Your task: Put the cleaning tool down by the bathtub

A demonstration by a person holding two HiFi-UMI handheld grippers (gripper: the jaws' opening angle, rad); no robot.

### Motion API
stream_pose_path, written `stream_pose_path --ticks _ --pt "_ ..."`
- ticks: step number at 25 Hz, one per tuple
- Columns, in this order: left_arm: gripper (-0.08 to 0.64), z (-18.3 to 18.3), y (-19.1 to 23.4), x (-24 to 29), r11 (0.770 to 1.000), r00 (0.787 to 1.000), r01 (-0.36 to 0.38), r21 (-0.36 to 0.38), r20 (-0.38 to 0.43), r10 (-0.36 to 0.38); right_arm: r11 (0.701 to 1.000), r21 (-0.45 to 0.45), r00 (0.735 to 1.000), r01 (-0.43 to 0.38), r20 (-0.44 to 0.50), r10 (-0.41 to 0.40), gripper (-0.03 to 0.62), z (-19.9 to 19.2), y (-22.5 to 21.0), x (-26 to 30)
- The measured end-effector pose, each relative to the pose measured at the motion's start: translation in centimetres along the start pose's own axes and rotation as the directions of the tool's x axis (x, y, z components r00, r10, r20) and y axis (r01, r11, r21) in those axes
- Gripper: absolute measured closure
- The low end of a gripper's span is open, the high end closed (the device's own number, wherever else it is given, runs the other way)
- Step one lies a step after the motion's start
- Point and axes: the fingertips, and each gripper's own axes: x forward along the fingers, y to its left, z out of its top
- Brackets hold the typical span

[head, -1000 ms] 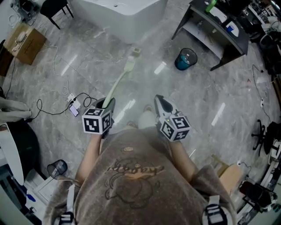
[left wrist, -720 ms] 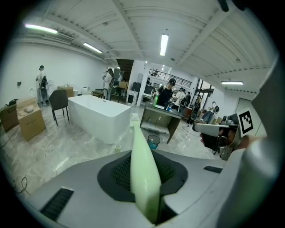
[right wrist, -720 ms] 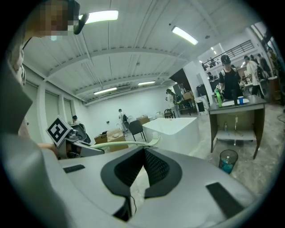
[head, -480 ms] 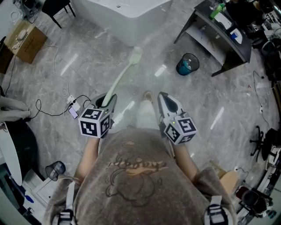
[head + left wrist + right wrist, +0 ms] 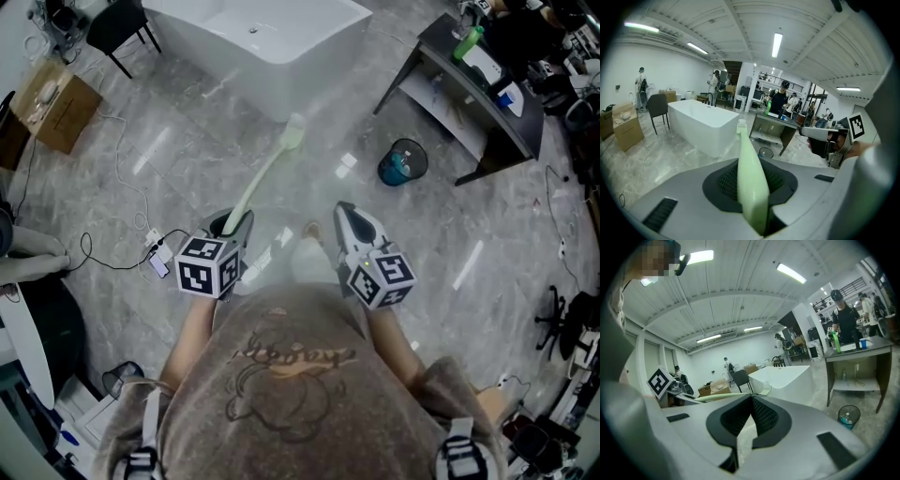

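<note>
Cleaning tool (image 5: 263, 173): pale green, long-handled, clamped at the handle's near end in the left tongs (image 5: 229, 227), slanting up the frame with its head just short of the near wall of the white bathtub (image 5: 281, 80) at upper centre. Not yet set down, judging by the grip. Right tongs (image 5: 346, 217): closed tip to tip on nothing, level with the left at centre frame. Likely to go wrong from here: knocking the head against the tub wall, since it leads far ahead of the hand; swinging or twisting in the pads, with so much length beyond a grip at the very end; clattering down if let go before the head rests on the floor (image 5: 187, 141); snagging on the cables (image 5: 117, 141) at left. Counted: one cleaning tool, one bathtub, two tongs, one bin (image 5: 403, 161) right of centre, one dark table (image 5: 469, 89) at upper right, one chair (image 5: 117, 21) and one cardboard box (image 5: 54, 105) at upper left.
</note>
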Motion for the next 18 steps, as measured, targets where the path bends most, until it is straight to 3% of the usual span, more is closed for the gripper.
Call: stream_pose_path --ticks 12,18 --pt "0.482 8.9 0.0 11.0 1.000 1.000 -0.001 -0.014 -0.013 0.001 0.998 -0.034 0.999 -0.053 -0.001 0.053 0.594 6.9 -10.0 7.3" --pt "0.482 11.6 0.5 14.8 0.999 1.000 -0.019 -0.036 -0.014 0.018 0.995 -0.045 0.996 -0.085 -0.019 0.084 0.594 8.0 -13.8 10.3"
